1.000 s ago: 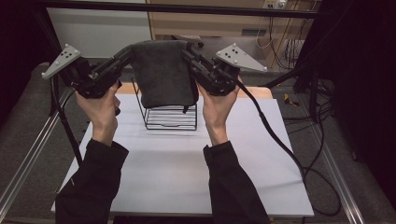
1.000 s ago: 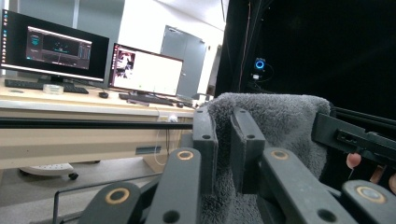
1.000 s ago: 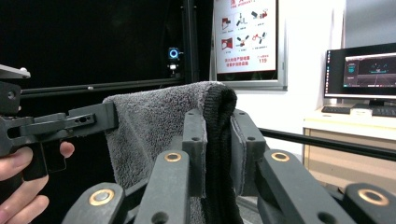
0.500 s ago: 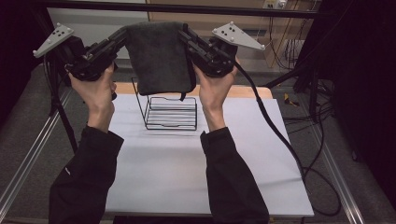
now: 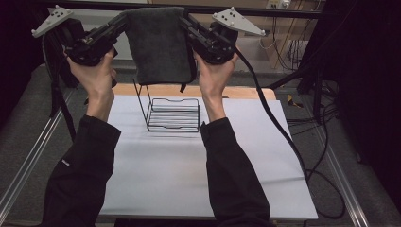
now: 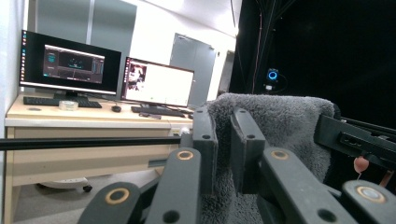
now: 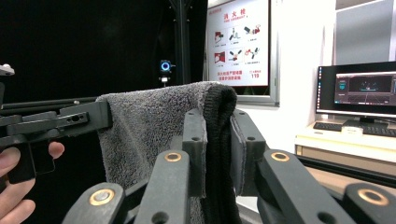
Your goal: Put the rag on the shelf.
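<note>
A dark grey folded towel (image 5: pixel 158 45) hangs in the air above a black wire rack (image 5: pixel 172 113) that stands on the white table top. My left gripper (image 5: pixel 124 20) is shut on the towel's upper left corner, and my right gripper (image 5: pixel 182 19) is shut on its upper right corner. In the left gripper view the towel (image 6: pixel 280 121) is pinched between the two black pads, with my left gripper (image 6: pixel 223 144) closed on its edge. The right gripper view shows the same towel (image 7: pixel 149 126) folded over and clamped in my right gripper (image 7: pixel 217 149). The towel's lower edge is just above the rack's top wire.
The white table top (image 5: pixel 156 175) lies in front of the rack, with a wooden strip (image 5: pixel 236 92) behind it. A black cable (image 5: pixel 279 127) trails from the right gripper across the table's right side. A desk with monitors (image 6: pixel 70 63) stands beyond the table.
Both hands have risen together, lifting the towel up off the rack's height toward the top of the high view. The grips are unchanged.
</note>
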The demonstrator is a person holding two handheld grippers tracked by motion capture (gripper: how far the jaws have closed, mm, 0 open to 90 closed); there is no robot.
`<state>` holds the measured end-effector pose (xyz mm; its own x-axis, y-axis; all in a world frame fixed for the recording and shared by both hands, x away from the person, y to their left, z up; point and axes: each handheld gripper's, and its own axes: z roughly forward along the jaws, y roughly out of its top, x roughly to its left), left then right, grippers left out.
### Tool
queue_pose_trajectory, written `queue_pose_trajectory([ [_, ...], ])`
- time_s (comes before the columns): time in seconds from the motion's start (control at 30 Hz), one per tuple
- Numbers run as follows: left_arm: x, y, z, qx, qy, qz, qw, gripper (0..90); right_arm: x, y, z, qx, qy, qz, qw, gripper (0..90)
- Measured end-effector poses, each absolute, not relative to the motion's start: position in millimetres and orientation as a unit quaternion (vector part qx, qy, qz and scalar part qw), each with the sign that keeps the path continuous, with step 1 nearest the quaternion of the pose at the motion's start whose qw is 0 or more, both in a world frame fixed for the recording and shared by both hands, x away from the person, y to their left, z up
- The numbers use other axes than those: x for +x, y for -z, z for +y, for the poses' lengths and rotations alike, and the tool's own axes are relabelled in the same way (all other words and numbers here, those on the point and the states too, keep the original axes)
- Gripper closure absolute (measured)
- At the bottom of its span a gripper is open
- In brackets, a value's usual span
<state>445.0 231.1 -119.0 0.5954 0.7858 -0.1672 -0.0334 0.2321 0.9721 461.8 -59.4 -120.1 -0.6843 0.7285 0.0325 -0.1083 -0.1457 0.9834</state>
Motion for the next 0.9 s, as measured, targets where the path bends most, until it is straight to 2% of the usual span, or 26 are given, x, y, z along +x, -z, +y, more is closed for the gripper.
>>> queue_pose_trajectory([
  [0.37, 461.4, 106.6, 229.5, 0.544, -0.302, 0.352, 0.699, 81.5, 477.4, 108.3, -55.9, 0.260, -0.706, 0.581, 0.310, 78.7],
  [0.9, 499.9, 114.4, 227.8, 0.556, -0.299, 0.369, 0.682, 81.5, 505.8, 113.1, -51.0, 0.276, -0.686, 0.590, 0.323, 78.7],
])
